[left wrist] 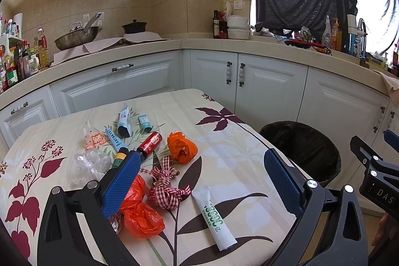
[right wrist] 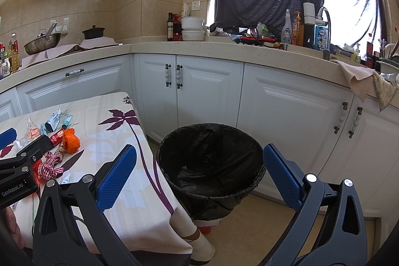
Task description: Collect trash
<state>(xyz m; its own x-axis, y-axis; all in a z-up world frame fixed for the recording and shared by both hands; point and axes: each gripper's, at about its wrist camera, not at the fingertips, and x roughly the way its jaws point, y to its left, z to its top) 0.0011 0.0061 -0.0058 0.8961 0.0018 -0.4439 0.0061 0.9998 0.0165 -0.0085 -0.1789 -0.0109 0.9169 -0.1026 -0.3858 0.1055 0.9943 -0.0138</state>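
Trash lies on the floral-cloth table (left wrist: 224, 141): a red can (left wrist: 150, 143), an orange bag ball (left wrist: 181, 146), a checked ribbon (left wrist: 165, 185), a crumpled orange bag (left wrist: 139, 210), a white tube (left wrist: 218, 218), blue tubes (left wrist: 124, 120) and clear plastic (left wrist: 91, 162). My left gripper (left wrist: 203, 163) is open and empty above the ribbon and white tube. My right gripper (right wrist: 199, 158) is open and empty, hanging over the black-lined trash bin (right wrist: 212, 166) beside the table. The bin (left wrist: 303, 147) also shows in the left wrist view.
White cabinets (right wrist: 207, 91) and an L-shaped counter (right wrist: 174, 45) stand behind the table and bin. The counter holds a wok (left wrist: 76, 38), a pot, bottles and containers. A cloth (right wrist: 361, 81) hangs off the counter at right. The bin stands on the floor against the table's right edge.
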